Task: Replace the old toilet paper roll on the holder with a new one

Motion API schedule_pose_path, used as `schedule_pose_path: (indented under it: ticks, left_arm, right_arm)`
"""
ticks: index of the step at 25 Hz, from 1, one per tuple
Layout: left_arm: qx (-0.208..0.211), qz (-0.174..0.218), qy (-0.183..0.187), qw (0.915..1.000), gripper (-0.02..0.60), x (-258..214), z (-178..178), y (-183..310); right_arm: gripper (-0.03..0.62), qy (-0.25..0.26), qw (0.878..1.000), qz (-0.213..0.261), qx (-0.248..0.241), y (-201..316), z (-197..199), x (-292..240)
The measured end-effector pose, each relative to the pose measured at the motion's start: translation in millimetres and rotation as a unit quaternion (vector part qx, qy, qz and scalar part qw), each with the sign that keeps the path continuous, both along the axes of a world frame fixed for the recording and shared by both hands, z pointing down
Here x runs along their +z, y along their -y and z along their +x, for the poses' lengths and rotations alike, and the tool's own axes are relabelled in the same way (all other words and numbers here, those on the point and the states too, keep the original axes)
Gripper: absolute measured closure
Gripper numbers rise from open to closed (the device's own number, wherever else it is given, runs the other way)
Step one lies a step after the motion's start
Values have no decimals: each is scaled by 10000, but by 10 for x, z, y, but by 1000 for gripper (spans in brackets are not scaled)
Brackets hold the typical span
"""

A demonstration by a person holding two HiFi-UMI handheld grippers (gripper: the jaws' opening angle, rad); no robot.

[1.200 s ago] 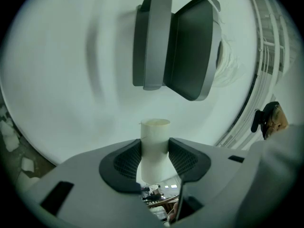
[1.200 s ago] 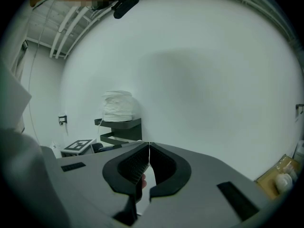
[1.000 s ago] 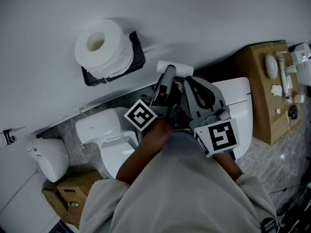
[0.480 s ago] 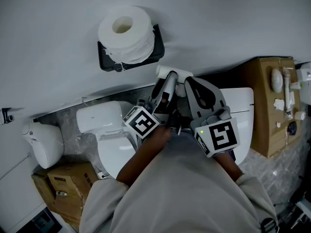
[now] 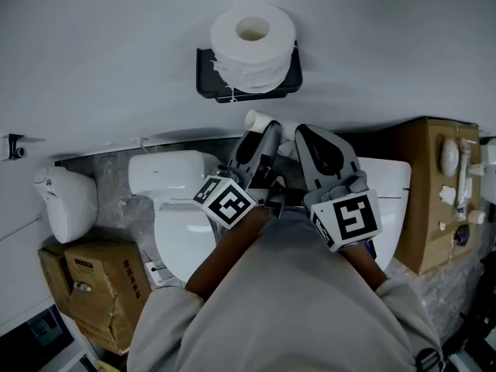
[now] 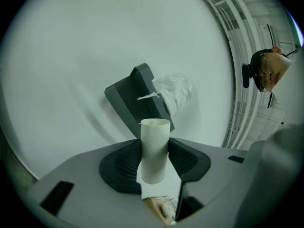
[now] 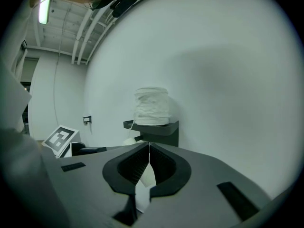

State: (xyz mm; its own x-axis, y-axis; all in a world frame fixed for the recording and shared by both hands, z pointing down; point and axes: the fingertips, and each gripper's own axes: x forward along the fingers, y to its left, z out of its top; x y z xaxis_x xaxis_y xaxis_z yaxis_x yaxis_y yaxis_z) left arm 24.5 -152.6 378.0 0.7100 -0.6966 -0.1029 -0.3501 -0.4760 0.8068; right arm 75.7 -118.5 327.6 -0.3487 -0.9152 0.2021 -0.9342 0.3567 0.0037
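Note:
A full white toilet paper roll (image 5: 253,36) stands on end on top of the black wall holder (image 5: 208,84). Just below it my left gripper (image 5: 260,130) is shut on an empty pale cardboard tube (image 5: 258,119). In the left gripper view the tube (image 6: 154,148) stands upright between the ribbed pads, with the holder (image 6: 135,101) and roll (image 6: 175,93) behind it. My right gripper (image 5: 298,134) is beside the left one, shut with nothing in it. Its view shows the jaw tips meeting (image 7: 149,148) below the roll (image 7: 152,106) and holder (image 7: 161,127).
A white toilet (image 5: 182,208) is below the holder, with a white bin (image 5: 66,204) and a cardboard box (image 5: 89,285) to its left. At the right, a brown box (image 5: 426,200) carries small items. The bare white wall fills the top.
The roll and holder have slid from the upper left to straight above the grippers in the head view. The left gripper has rolled a little with the tube still in it.

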Motion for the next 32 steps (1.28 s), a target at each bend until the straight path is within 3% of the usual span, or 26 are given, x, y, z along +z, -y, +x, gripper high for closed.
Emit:
schedule_pose_path:
  ticks: [11, 19, 32]
  left_arm:
    - [-754, 315, 365, 9960, 397, -191, -604, 19]
    - [-1106, 579, 312, 9917, 397, -475, -888, 31]
    - [-1103, 549, 263, 9920, 400, -523, -898, 146]
  right_arm:
    - [577, 52, 9974, 72, -717, 143, -492, -50]
    - [577, 68, 9958, 170, -895, 170, -612, -89]
    - [577, 148, 9970, 202, -737, 229, -500, -91]
